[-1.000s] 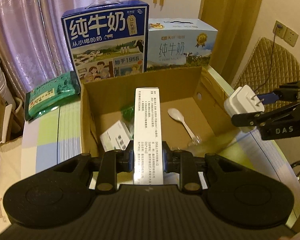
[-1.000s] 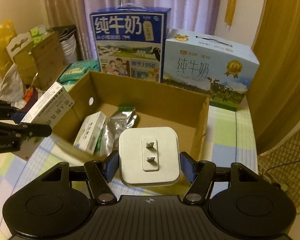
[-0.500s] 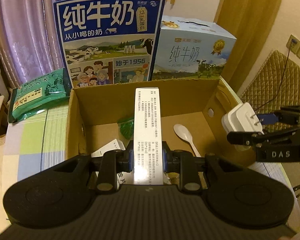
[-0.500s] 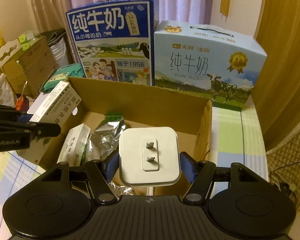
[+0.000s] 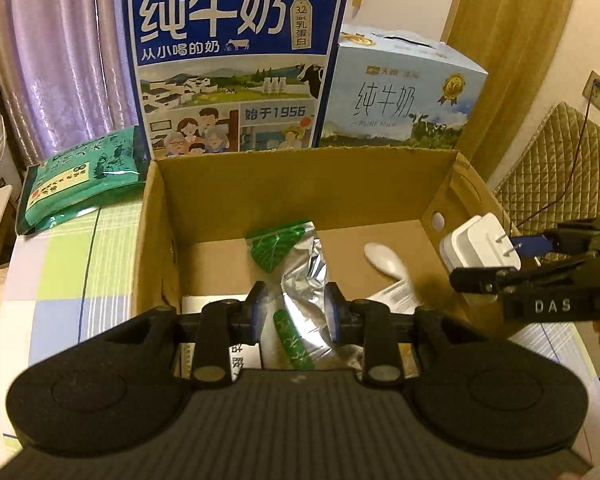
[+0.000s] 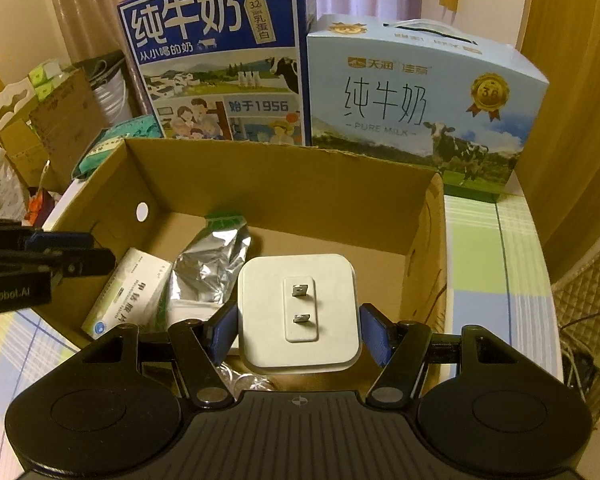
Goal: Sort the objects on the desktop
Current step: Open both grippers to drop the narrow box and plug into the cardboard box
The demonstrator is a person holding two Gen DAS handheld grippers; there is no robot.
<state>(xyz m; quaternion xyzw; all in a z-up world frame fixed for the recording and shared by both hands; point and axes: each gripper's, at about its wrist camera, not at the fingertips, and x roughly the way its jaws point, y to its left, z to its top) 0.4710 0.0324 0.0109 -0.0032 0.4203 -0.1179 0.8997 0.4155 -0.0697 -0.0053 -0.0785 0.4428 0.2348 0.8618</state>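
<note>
An open cardboard box (image 5: 300,156) (image 6: 280,152) stands on the checked tablecloth. Inside lie a silver-green foil pouch (image 5: 304,280) (image 6: 212,268), a white spoon (image 5: 384,258), a small medicine carton (image 6: 128,300) and a white printed carton (image 5: 396,296) half hidden beside the spoon. My left gripper (image 5: 295,312) (image 6: 96,250) hangs open over the box's near-left part with nothing between its fingers. My right gripper (image 6: 299,330) (image 5: 496,260) is shut on a white charger plug (image 6: 298,308) (image 5: 480,246), prongs facing the camera, over the box's right wall.
A tall blue milk case (image 5: 236,60) and a pale blue milk case (image 5: 400,96) stand right behind the box. A green packet (image 5: 80,176) lies at the back left. A quilted chair back (image 5: 556,168) is to the right; cartons and bags (image 6: 28,120) crowd the far left.
The long white carton has left my left gripper, which now stands open over the box. Both grippers moved forward toward the box; the right still holds the charger.
</note>
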